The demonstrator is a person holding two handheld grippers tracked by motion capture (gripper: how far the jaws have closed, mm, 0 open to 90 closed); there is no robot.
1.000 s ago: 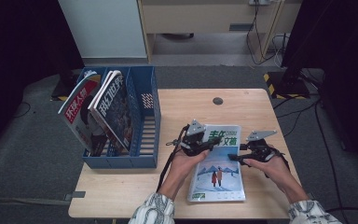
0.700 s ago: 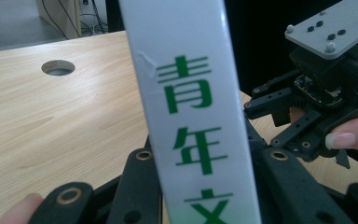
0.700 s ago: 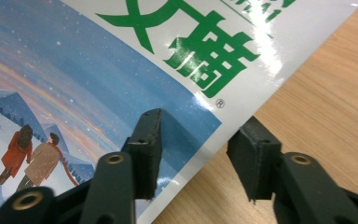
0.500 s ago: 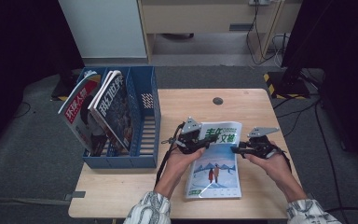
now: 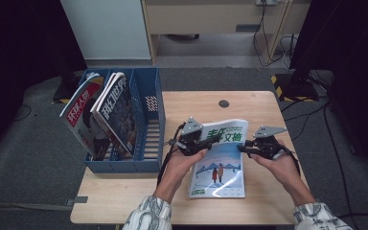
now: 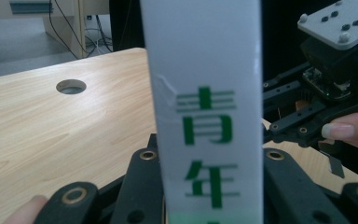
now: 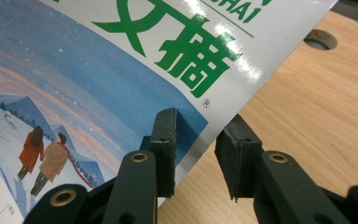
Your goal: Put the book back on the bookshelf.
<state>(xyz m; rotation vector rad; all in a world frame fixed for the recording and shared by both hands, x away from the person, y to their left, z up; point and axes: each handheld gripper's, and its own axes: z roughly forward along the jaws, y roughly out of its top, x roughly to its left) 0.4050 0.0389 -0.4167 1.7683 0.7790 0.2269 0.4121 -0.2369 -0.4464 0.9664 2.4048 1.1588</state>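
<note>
Glossy paper catches the light where the magazine (image 5: 220,163) bows up off the wooden table (image 5: 191,103). Its near end rests on the wood close to the person, and its far end, the one with the green title, is raised between the 2 grippers. The long axis runs away from the person, so the spine faces left, toward the blue rack (image 5: 146,139).

The left gripper (image 5: 206,141) is clenched on the left edge beside the title. In the left gripper view a white strip of cover with green characters (image 6: 205,116) fills the whole space between the black jaws.

The right gripper (image 5: 243,147) has come to the opposite edge, and its jaws have just been closing. In the right gripper view the cover's edge (image 7: 98,70) runs between them. 1 pad (image 7: 165,140) lies over the printed sky and the other (image 7: 237,154) sits off the edge above bare wood. Wood shows in the gap between them, so this side reads as released, not yet pinched.

The rack stands just left of the magazine, touching the table's left side. 2 other magazines (image 5: 108,115) lean in its far-left slots. The slot nearest the table looks free.

The left hand is the nearer one to that slot. My guess is that the magazine has to be swung up onto its spine and carried left, with the left gripper leading. The right gripper would need to steady the loose edge, or the cover will flop open.
</note>
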